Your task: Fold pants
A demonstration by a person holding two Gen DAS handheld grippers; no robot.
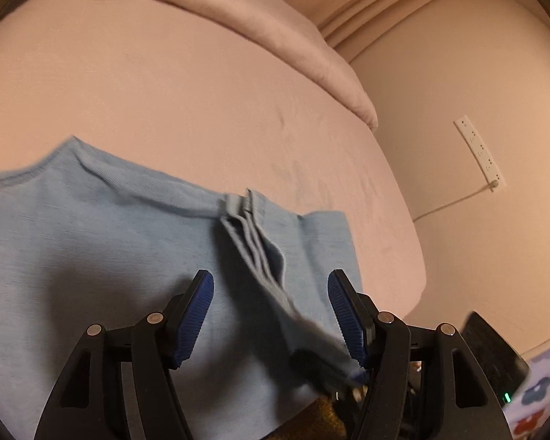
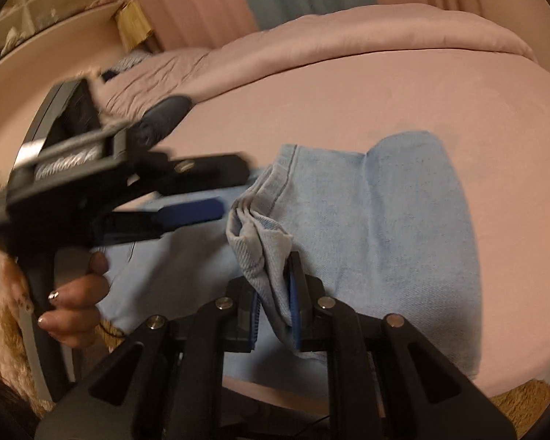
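1. The pants (image 1: pixel 91 249) are pale blue denim, lighter grey-blue on the turned-out inside.
2. The bed sheet (image 1: pixel 187 110) is dusty pink.
3. Both grippers are black with blue ribbed pads (image 1: pixel 196 321).
4. A white cloth (image 1: pixel 542 388), blurred, seems to carry blue and red flowers.

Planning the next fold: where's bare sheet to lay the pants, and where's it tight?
Free: pink sheet between the pants and the duvet, plus the strip right of the pants. Tight: near edge, where left gripper and right gripper crowd the bunched fabric.
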